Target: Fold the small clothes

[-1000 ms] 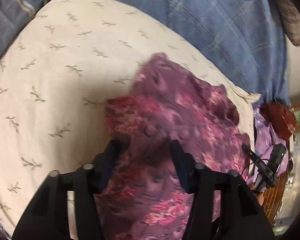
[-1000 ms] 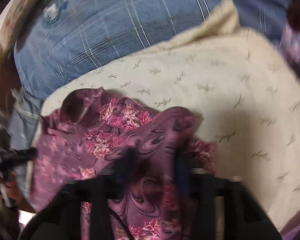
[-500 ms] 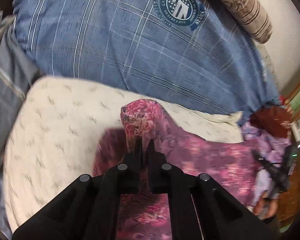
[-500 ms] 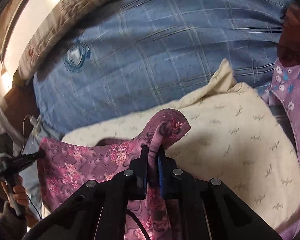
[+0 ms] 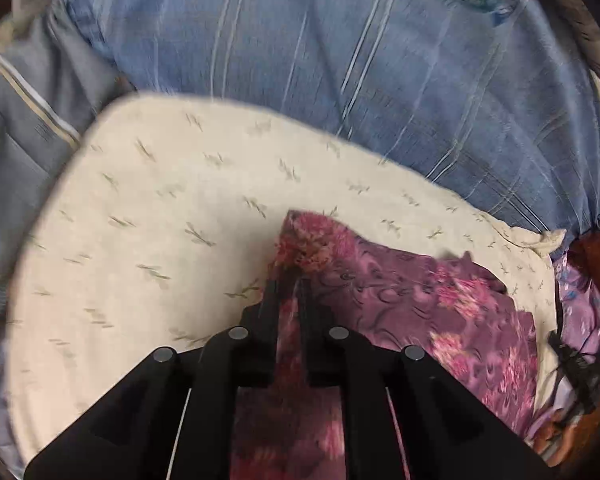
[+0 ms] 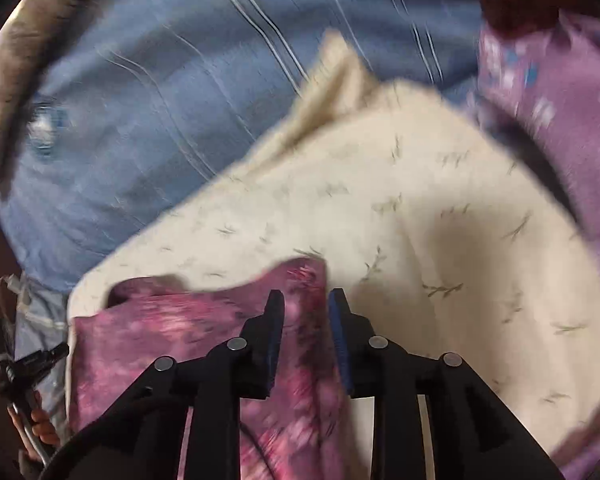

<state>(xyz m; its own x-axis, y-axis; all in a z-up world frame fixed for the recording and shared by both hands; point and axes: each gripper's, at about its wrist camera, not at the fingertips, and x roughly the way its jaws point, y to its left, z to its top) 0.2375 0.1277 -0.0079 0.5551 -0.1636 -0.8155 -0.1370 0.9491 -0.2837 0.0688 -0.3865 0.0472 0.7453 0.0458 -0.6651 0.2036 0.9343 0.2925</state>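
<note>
The left gripper (image 5: 288, 284) pinches a corner of the purple cloth (image 5: 420, 300), its jaws opening slightly. The right gripper (image 6: 306, 296) is opening around another corner, probably loose. The cloth lies on a cream pillow (image 5: 160, 220); behind is a blue blanket (image 5: 340, 60).

Purple garment (image 5: 440, 300) with pink flowers; cream cloth (image 5: 160, 220) with small sprigs; blue blanket (image 5: 340, 60), pale-striped plaid.
</note>
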